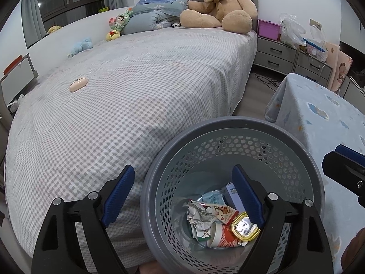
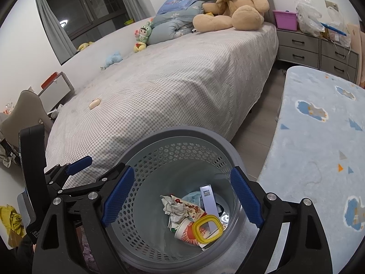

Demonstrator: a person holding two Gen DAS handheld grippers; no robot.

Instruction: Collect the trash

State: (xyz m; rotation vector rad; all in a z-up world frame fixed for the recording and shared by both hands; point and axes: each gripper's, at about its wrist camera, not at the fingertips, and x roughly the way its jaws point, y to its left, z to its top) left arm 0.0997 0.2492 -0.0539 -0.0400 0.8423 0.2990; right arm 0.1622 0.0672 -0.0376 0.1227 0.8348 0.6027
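A grey perforated trash bin [image 1: 230, 125] stands on the floor by the bed; it also shows in the right wrist view [image 2: 182, 131]. Inside lie crumpled paper [image 1: 199, 213], a paper cup [image 1: 222, 237], a yellow-rimmed lid [image 1: 244, 227] and wrappers; the same paper [image 2: 173, 206], cup [image 2: 186, 230] and lid [image 2: 207, 228] show in the right wrist view. My left gripper [image 1: 182, 198] is open and empty, over the bin's left rim. My right gripper [image 2: 181, 196] is open and empty above the bin's mouth. The left gripper [image 2: 68, 171] appears at its left.
A bed with a checked cover [image 1: 136, 80] holds a small pink case [image 1: 78, 84], a big teddy bear [image 1: 219, 6], small plush toys and a folded quilt. A blue-clothed table [image 1: 319, 118] stands right of the bin. Grey drawers [image 1: 278, 52] with bags stand behind.
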